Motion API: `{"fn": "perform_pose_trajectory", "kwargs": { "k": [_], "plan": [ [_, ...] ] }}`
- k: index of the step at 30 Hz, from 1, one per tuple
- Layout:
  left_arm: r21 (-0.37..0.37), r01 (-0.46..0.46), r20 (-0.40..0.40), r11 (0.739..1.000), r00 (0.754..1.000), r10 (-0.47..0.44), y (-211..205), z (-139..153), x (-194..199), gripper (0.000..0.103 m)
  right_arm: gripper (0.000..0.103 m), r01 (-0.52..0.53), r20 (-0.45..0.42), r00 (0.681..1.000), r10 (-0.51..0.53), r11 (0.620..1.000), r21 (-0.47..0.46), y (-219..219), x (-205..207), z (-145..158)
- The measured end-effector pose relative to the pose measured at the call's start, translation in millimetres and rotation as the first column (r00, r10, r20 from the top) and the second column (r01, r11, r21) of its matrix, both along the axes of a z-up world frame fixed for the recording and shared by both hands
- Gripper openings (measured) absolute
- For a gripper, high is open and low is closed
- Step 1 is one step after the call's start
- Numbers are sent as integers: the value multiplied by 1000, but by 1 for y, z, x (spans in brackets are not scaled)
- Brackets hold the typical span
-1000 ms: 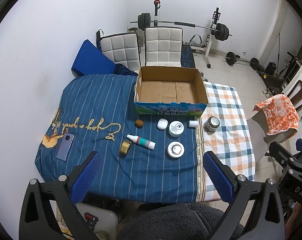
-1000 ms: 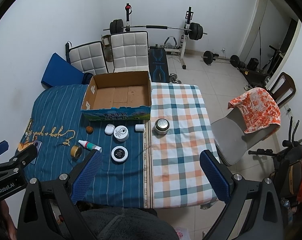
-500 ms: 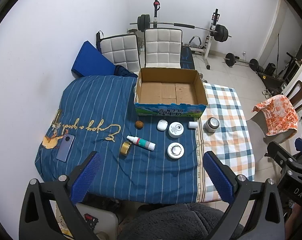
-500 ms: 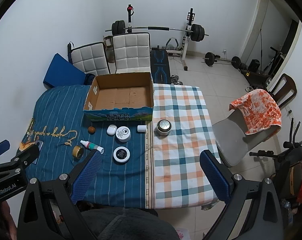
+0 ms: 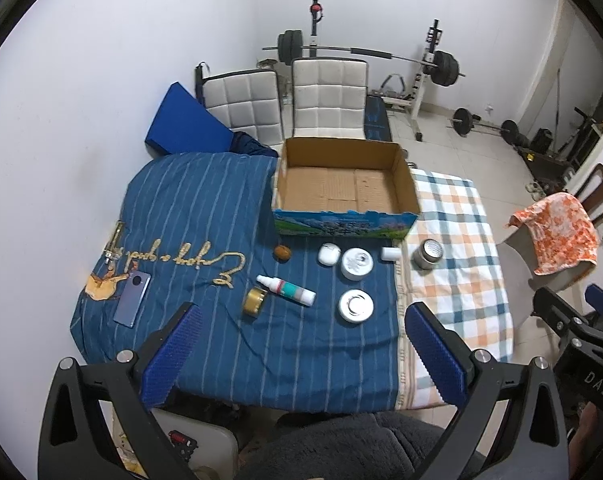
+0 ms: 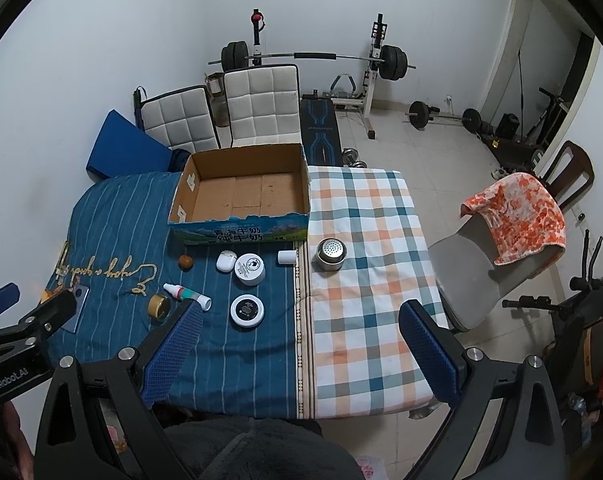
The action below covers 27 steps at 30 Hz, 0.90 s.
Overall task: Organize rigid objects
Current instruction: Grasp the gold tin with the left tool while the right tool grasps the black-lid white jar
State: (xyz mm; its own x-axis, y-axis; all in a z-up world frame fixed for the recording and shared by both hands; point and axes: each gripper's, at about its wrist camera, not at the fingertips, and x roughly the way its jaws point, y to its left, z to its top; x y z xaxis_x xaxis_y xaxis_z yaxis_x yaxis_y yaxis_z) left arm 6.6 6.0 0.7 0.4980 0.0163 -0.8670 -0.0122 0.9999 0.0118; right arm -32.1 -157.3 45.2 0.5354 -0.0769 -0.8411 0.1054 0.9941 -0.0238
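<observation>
An empty cardboard box (image 5: 343, 190) (image 6: 245, 196) stands at the table's far middle. In front of it lie a brown ball (image 5: 282, 252), a white case (image 5: 328, 253), two round white jars (image 5: 356, 264) (image 5: 356, 306), a small white cylinder (image 5: 391, 254), a metal shaker tin (image 5: 427, 254) (image 6: 331, 254), a spray bottle (image 5: 286, 290) (image 6: 187, 297) and a gold tape roll (image 5: 254, 300) (image 6: 160, 307). My left gripper (image 5: 301, 340) and right gripper (image 6: 301, 336) are both open and empty, held high above the table's near edge.
A phone (image 5: 132, 299) lies at the table's left. White chairs (image 5: 325, 104) and a blue cushion (image 5: 185, 128) stand behind the table, with a barbell rack (image 5: 429, 80) beyond. A grey chair with an orange cloth (image 6: 517, 216) stands to the right.
Both grippers have drifted slightly; in the right wrist view the table has shifted a little right and down. Nothing on the table has moved.
</observation>
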Motion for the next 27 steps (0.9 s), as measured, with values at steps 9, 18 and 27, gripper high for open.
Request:
{"fn": "perform_pose_trajectory", "kwargs": {
  "k": [9,18,27],
  "plan": [
    [17,-97,-66,995,993,98,45,-41,56,103,100,18,-121,993,-10,998,60,-9,56,-69],
    [54,-143,-223,988,963,151,94,-135,110,103,100,-19,-319,947,42,997,76,13,124,-180],
    [45,-94,-397,995,912,104,114,-256,143,100,100,-53,-490,866,97,993,103,47,173,-316]
  ]
}}
